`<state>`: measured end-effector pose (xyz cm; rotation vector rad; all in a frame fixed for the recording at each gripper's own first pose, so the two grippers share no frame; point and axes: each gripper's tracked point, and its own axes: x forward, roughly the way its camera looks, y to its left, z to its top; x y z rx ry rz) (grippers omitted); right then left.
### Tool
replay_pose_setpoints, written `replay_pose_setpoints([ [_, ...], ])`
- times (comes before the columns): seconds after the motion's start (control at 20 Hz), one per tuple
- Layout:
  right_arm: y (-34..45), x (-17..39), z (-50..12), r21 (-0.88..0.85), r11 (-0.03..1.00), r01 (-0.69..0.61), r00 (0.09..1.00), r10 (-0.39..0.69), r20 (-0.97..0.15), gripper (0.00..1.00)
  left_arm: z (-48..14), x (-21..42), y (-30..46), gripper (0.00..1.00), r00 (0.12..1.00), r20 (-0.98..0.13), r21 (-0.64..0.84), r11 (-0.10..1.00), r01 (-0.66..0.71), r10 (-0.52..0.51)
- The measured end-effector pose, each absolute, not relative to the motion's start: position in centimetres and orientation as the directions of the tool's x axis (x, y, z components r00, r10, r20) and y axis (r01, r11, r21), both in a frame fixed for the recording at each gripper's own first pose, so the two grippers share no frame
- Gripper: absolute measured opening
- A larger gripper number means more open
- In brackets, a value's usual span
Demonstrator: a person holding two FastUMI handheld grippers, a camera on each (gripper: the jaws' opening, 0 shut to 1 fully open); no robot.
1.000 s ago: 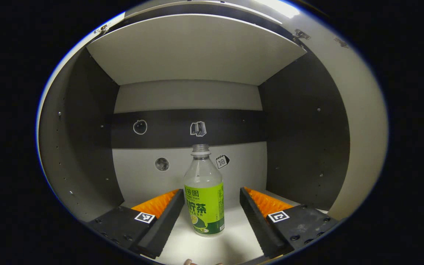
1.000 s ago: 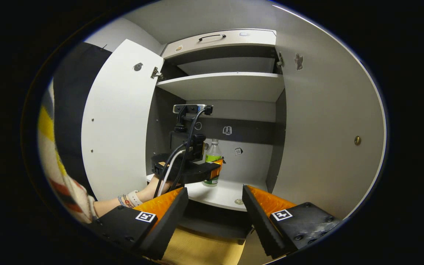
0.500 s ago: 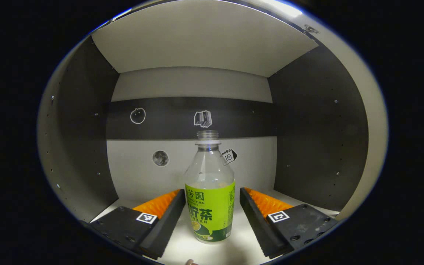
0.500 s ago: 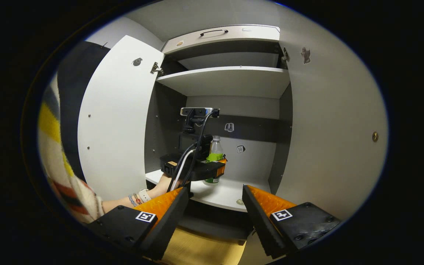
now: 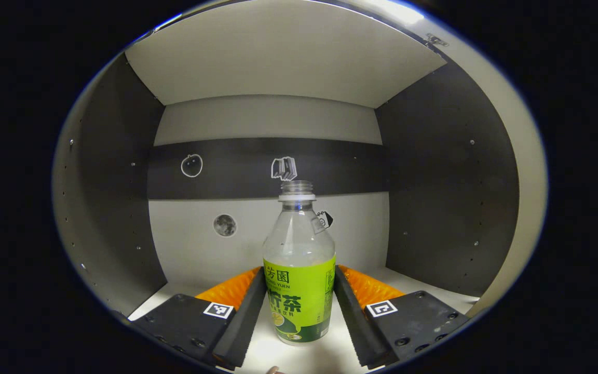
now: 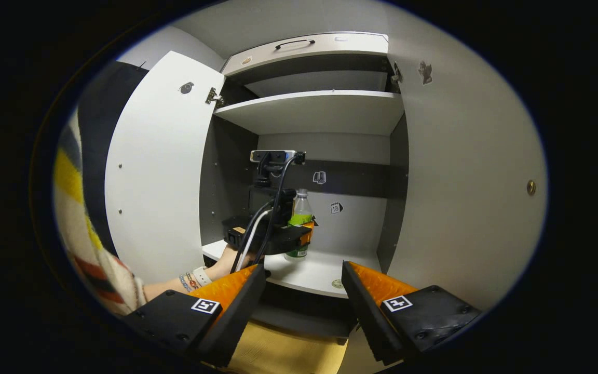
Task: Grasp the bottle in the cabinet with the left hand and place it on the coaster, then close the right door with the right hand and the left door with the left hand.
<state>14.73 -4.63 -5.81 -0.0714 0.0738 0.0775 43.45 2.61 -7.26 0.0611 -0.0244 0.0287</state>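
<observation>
3 jobs make up this task, and none is done yet. The bottle [image 5: 299, 275] stands upright on the cabinet shelf [image 6: 314, 272], near the back wall. The left gripper [image 5: 299, 306] has its fingers pressed on both sides of the bottle's green label, so the grab looks made. The coaster [image 6: 337, 284] lies on that shelf, near the front edge. The right gripper [image 6: 303, 304] waits outside with fingers wide apart, holding nothing. Both doors stand open: the left door [image 6: 159, 171] and the right door [image 6: 465, 182].
</observation>
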Motion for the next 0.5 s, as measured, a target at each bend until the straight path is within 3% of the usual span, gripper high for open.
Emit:
replay_pose_setpoints([
  [0.5,-3.9,12.2,-5.2,-0.06,0.996,-0.066,0.996,0.062,-0.063,0.98,-4.6,37.9,2.5,0.78,0.999,0.051,0.032,0.999,-0.008,0.006],
])
